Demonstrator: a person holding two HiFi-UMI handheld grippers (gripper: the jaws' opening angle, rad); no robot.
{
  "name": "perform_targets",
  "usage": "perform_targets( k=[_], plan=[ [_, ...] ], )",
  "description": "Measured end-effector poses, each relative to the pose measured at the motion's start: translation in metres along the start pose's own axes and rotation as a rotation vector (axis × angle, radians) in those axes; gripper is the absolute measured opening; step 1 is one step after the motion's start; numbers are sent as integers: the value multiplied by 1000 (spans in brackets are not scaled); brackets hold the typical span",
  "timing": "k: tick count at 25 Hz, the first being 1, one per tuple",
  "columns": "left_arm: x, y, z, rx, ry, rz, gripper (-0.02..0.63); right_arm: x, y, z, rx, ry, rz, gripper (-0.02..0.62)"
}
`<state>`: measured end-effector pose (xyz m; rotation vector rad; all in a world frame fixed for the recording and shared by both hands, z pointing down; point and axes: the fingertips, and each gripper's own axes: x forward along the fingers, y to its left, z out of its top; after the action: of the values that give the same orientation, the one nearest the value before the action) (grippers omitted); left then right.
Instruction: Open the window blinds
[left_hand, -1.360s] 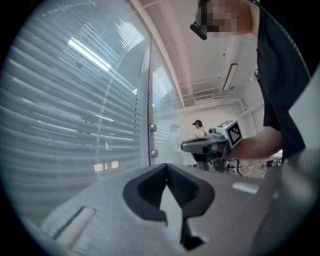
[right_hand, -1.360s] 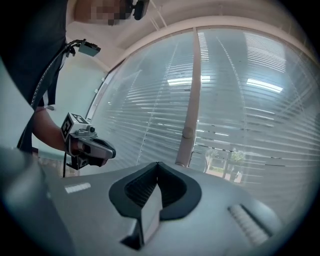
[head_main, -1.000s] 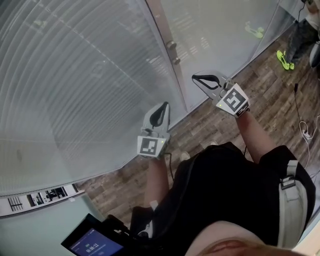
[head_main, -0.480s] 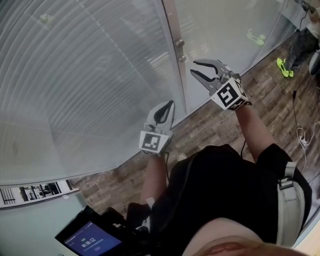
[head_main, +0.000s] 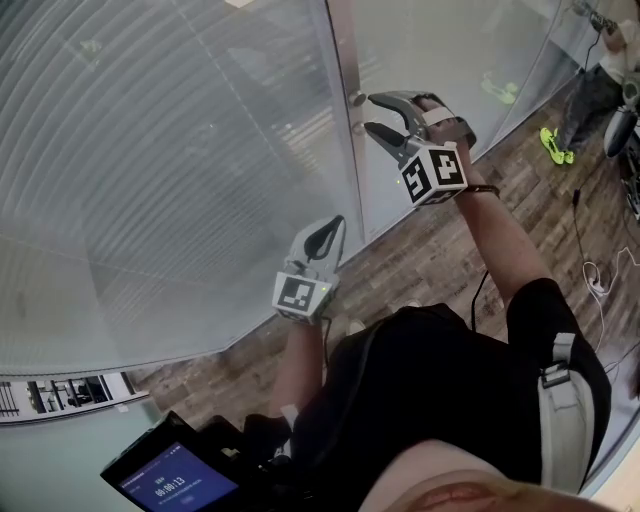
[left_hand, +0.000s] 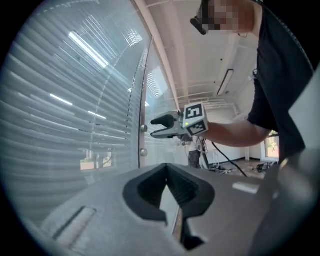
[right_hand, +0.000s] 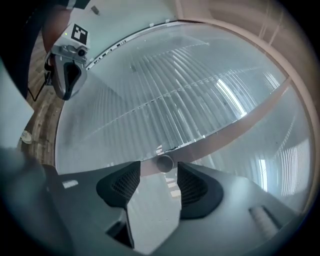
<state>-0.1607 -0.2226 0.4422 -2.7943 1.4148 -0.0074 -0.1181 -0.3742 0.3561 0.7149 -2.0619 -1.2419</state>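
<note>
Now right tool (head_main: 370, 112) freshly spread, knob (right_hand: 164, 162) between tips unpressed, left tool (head_main: 337, 224) closed empty, blinds (head_main: 180, 150) with level slats

Brown wood planks cover the floor (head_main: 400, 265); a white cable (head_main: 590, 275) lies there. The white ceiling (left_hand: 190, 60) carries a long lamp (left_hand: 225, 82).

Daylight comes soft and even through the blinds (head_main: 170, 170) — no hard shadows fall anywhere in the head view, and the wooden floor (head_main: 440, 250) reads clearly. Bright streaks (left_hand: 85, 47) glare across the slats in the left gripper view. Both gripper views bulge strongly: straight slats bend into arcs and the corners go black. Up close, my left tool (left_hand: 167, 167) and my right tool (right_hand: 159, 167) look soft and out of focus — the slats behind them are sharper.
</note>
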Motion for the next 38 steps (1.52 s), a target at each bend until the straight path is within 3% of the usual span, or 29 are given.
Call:
perform_targets(
  k=[7,20,22,26,34,38],
  plan=[
    [0,1,-6,-4,-24,-5,3,17,-10,-5,-72,65,-28,225],
    [-3,4,-3,-5,-39,9,3,37,-9,-12,-134,107,-28,156],
    [-4,6,-2,-2,-43,15,3,38,-10,-11,-127,104,-36,127],
    [-6,12,-10,19,-63,36,3,36,-13,-8,-109,96,-56,130],
    [-11,10,-3,-31,-41,32,3,37,-11,-5,-84,96,-65,129],
    [-9,8,-2,-1,-53,29,3,36,-11,-3,-72,83,-57,129]
  ],
)
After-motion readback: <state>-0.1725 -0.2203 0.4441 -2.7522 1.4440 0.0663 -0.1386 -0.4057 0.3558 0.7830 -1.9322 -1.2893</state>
